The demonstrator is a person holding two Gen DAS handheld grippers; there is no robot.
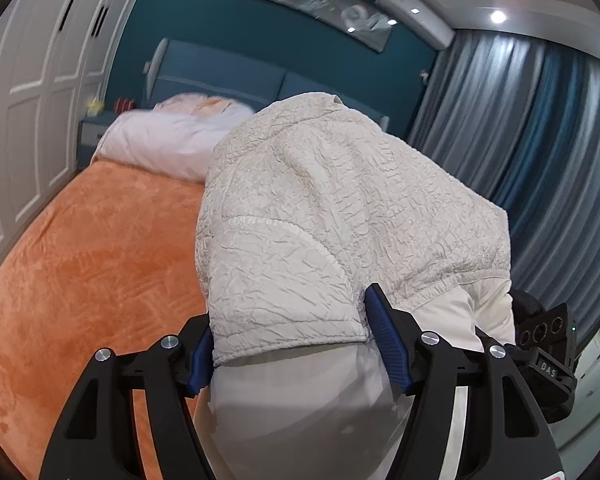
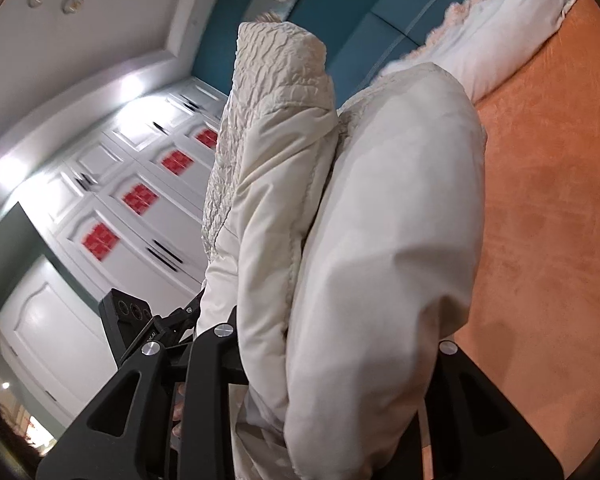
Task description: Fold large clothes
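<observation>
Cream jacket (image 1: 340, 208) between both grippers' fingers (image 1: 388, 336)

We see a cream crinkled jacket (image 1: 340, 208), its smooth lining showing, bunched and lifted above the bed.

Bed (image 1: 80, 240) covered with a plush orange blanket (image 2: 548, 200), a folded white duvet (image 1: 160, 144) lying across its head end, a peach-tinted fluffy pillow (image 1: 204, 102) behind it against the blue padded headboard (image 1: 220, 68)
</observation>
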